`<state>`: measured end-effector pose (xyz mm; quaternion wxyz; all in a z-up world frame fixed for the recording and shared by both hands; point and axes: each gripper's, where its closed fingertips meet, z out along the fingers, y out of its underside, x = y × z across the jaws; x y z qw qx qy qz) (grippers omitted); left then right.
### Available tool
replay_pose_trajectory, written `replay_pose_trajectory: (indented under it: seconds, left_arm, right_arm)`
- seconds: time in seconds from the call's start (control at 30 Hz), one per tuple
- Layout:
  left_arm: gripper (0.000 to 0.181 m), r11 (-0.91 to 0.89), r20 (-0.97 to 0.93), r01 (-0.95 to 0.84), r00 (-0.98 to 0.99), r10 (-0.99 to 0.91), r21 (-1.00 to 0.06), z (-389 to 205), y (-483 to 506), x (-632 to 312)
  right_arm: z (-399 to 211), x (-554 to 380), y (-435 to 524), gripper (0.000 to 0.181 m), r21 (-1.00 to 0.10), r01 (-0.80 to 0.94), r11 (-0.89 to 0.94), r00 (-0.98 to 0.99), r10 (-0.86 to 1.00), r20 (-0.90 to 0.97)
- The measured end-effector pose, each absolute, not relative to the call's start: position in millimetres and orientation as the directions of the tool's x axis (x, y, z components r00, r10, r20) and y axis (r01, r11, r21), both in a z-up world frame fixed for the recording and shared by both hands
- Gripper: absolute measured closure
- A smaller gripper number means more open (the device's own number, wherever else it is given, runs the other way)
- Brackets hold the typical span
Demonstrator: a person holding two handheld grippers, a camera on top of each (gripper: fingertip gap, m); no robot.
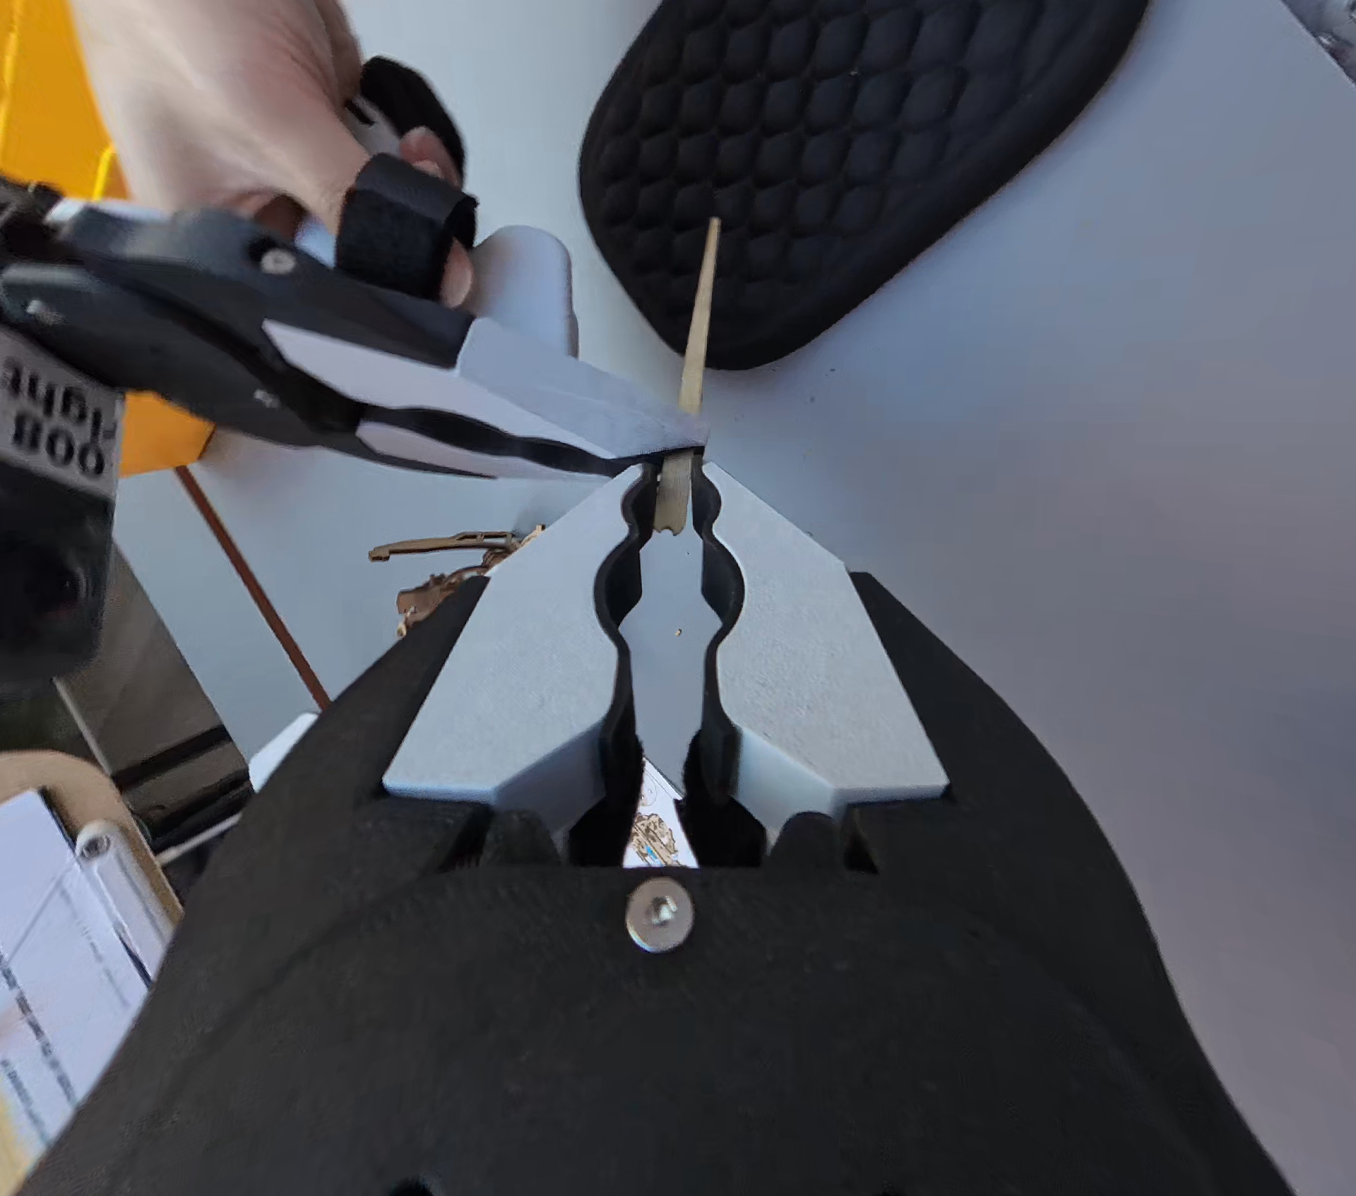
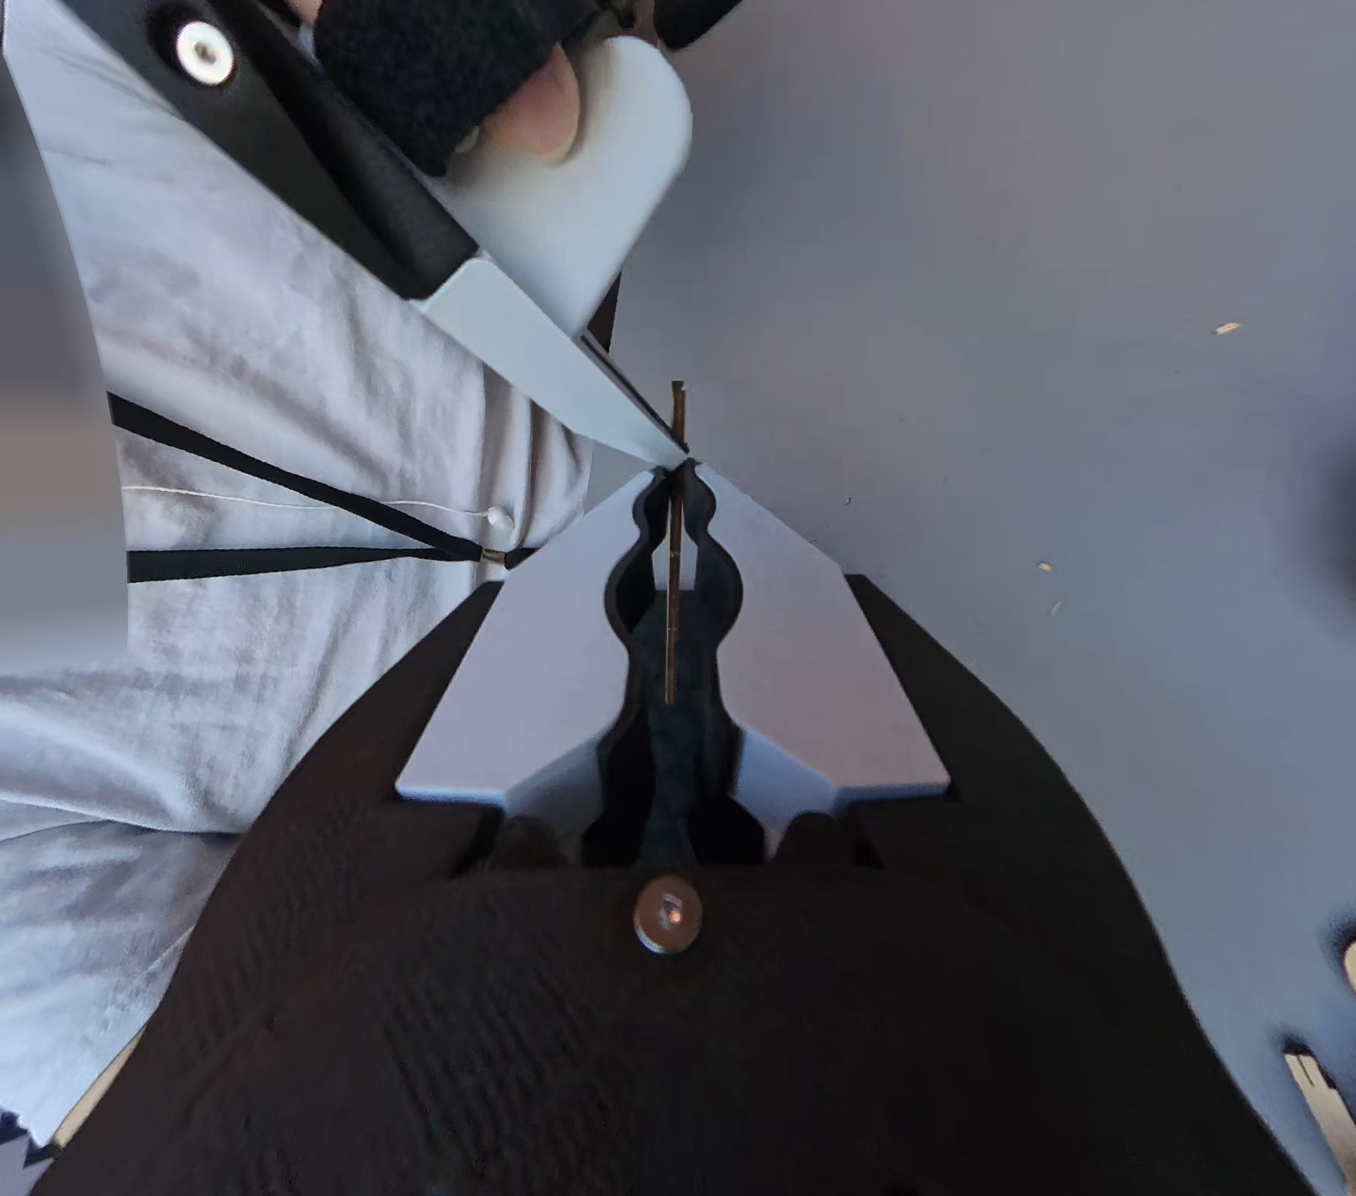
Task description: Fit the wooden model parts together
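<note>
A thin pale wooden strip (image 1: pixel 699 317) stands up above the white table (image 1: pixel 1064 537). My left gripper (image 1: pixel 673 472) is shut on its notched lower end. My right gripper (image 1: pixel 686 438) comes in from the left and its tips pinch the same strip just above the left gripper's tips. In the right wrist view the wooden strip (image 2: pixel 673 573) is seen edge-on, lying between the fingers of my right gripper (image 2: pixel 680 472), which is shut on it. My left gripper (image 2: pixel 671 447) meets it tip to tip from the upper left. I cannot tell whether this is one part or two joined.
A black quilted pad (image 1: pixel 880 82) lies on the table behind the strip. Loose wooden model parts (image 1: pixel 447 555) lie at the left, near a yellow object (image 1: pixel 51 60). Papers (image 1: pixel 51 940) sit at the lower left. Wood crumbs (image 2: pixel 1227 328) dot the table. The tips of both grippers are at nearly the same place.
</note>
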<state>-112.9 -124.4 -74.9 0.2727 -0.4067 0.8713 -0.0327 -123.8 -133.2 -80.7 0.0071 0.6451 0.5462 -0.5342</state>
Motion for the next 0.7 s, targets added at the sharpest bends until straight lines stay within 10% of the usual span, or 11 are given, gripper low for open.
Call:
replay_pose_trajectory:
  seconds: [0.13,0.23,0.33,0.7]
  left_arm:
    - [0.152,0.368,-0.444,-0.665,-0.060,-0.894,-0.650,-32,-84,-120]
    - [0.146,-0.116,0.103,-0.215,0.071,-0.992,-0.970,-1,-95,-119]
    - [0.143,-0.351,0.351,0.012,0.076,-0.933,-0.936,-2,-87,-111]
    - [0.181,-0.457,0.463,-0.278,0.046,-0.885,-0.845,-55,-96,-89]
  right_arm:
    - [-60,-121,-105,0.179,-0.687,0.520,-0.507,-0.163,0.730,-0.663]
    - [-9,-114,-77,0.179,-0.838,0.125,-0.531,-0.205,0.813,-0.545]
    - [16,-107,-60,0.179,-0.873,-0.109,-0.476,-0.152,0.876,-0.458]
    - [15,-91,-64,0.167,-0.931,-0.088,-0.354,-0.131,0.931,-0.341]
